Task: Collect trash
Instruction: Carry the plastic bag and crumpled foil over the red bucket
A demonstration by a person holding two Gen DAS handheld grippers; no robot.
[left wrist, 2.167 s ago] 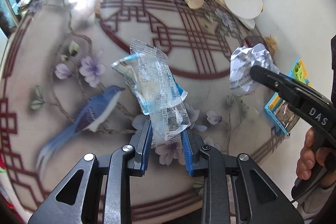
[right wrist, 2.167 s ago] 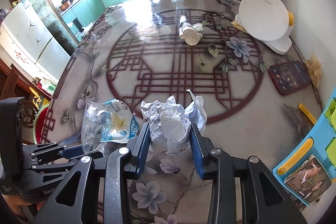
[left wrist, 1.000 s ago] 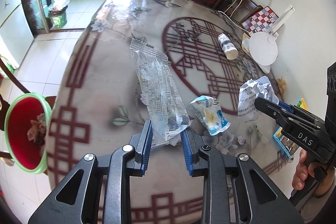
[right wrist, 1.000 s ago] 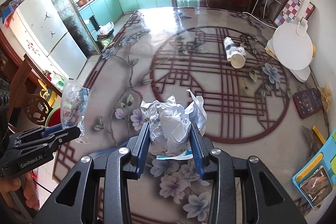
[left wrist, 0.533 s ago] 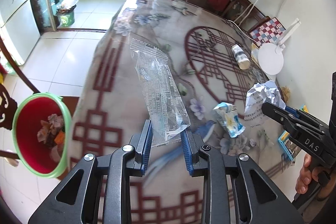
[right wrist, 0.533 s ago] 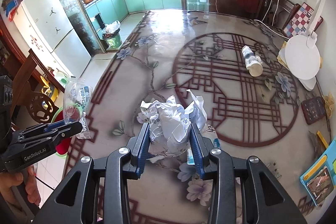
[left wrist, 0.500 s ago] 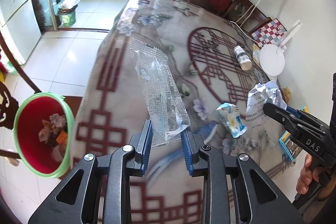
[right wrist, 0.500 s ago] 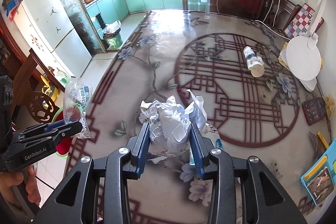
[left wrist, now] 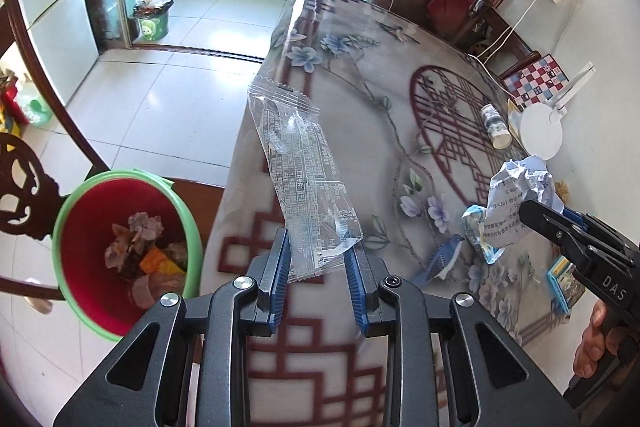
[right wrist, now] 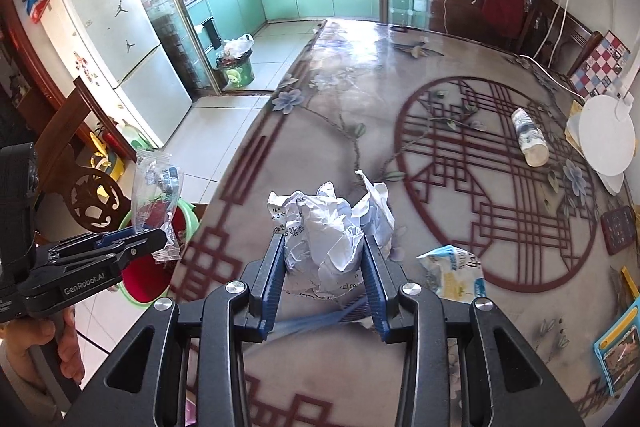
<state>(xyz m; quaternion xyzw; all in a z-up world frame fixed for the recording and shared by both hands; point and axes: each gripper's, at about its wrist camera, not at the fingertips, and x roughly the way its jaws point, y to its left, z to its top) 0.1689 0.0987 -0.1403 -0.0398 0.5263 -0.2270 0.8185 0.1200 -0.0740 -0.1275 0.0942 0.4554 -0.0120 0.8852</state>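
Note:
My left gripper (left wrist: 318, 259) is shut on a clear plastic wrapper (left wrist: 298, 163) and holds it in the air above the table's left edge, to the right of a red bin with a green rim (left wrist: 120, 247) on the floor. My right gripper (right wrist: 324, 267) is shut on a crumpled paper ball (right wrist: 328, 227) above the table. From the right wrist view the left gripper (right wrist: 160, 239) and its wrapper (right wrist: 156, 195) hang over the bin (right wrist: 188, 219). A blue-and-white snack wrapper (right wrist: 454, 275) lies on the table. A paper cup (right wrist: 528, 143) lies on its side farther back.
The patterned table (left wrist: 360, 99) fills the right. A wooden chair (left wrist: 24, 179) stands left of the bin. A white lamp base (right wrist: 606, 135), a phone (right wrist: 618, 229) and a blue card (right wrist: 616, 347) lie along the table's right side. A second bin (left wrist: 154, 21) stands by the kitchen.
Both grippers have moved back and left with their trash still held. The red bin has come nearer in the left wrist view, and the left wrapper now hangs near it.

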